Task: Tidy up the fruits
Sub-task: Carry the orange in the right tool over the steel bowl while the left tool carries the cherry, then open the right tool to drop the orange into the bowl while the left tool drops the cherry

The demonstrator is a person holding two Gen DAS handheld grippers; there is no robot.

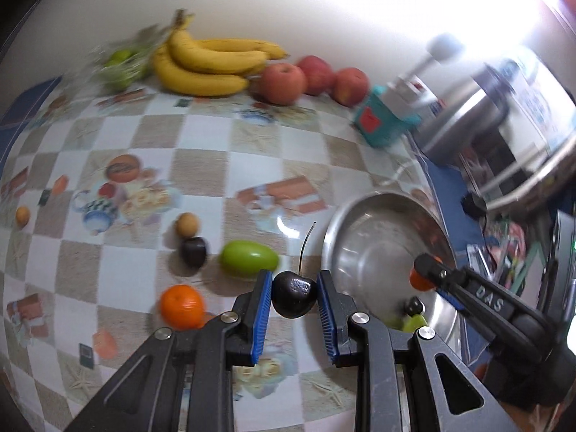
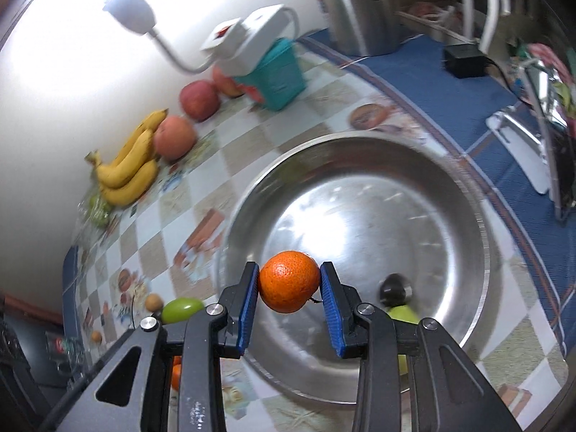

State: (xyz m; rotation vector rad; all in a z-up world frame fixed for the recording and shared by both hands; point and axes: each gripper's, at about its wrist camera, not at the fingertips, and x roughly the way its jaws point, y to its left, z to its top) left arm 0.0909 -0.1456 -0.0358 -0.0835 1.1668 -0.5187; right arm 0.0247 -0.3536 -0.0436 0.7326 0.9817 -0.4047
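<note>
Left gripper (image 1: 294, 297) clenched on a dark cherry (image 1: 294, 294), blue pads pressing both sides, stem sticking up. It hangs above the worktop (image 1: 201, 165), just left of the steel bowl (image 1: 360, 223).

Right gripper (image 2: 289, 288) clenched on a small orange (image 2: 289, 281), held over the near-left part of the bowl (image 2: 450, 216). In the left wrist view the right gripper (image 1: 424, 273) shows over the bowl with the orange between its fingers.

Inside the bowl, near side: a dark round fruit (image 2: 396, 288) and a green fruit (image 2: 403, 313) just beside it, partly hidden behind the right gripper's finger.

Loose on the worktop, left of the bowl:
- green oval fruit (image 1: 249, 260), just beyond the left gripper
- dark plum-like fruit (image 1: 194, 251) touching a small tan round fruit (image 1: 187, 225) on its far side
- second orange (image 1: 181, 306), near left, next to the left gripper's finger
- another small tan fruit (image 1: 22, 216), well apart at far left

Along the far wall: bunch of bananas (image 1: 212, 61), three red apples (image 1: 309, 79) to its right, green fruit in a clear bag (image 1: 122, 64) to its left (blurred). A teal box (image 1: 381, 122) with a white lamp (image 2: 136, 10) on it stands right of the apples. A large shiny metal pot (image 1: 504, 108) at far right, blurred.
</note>
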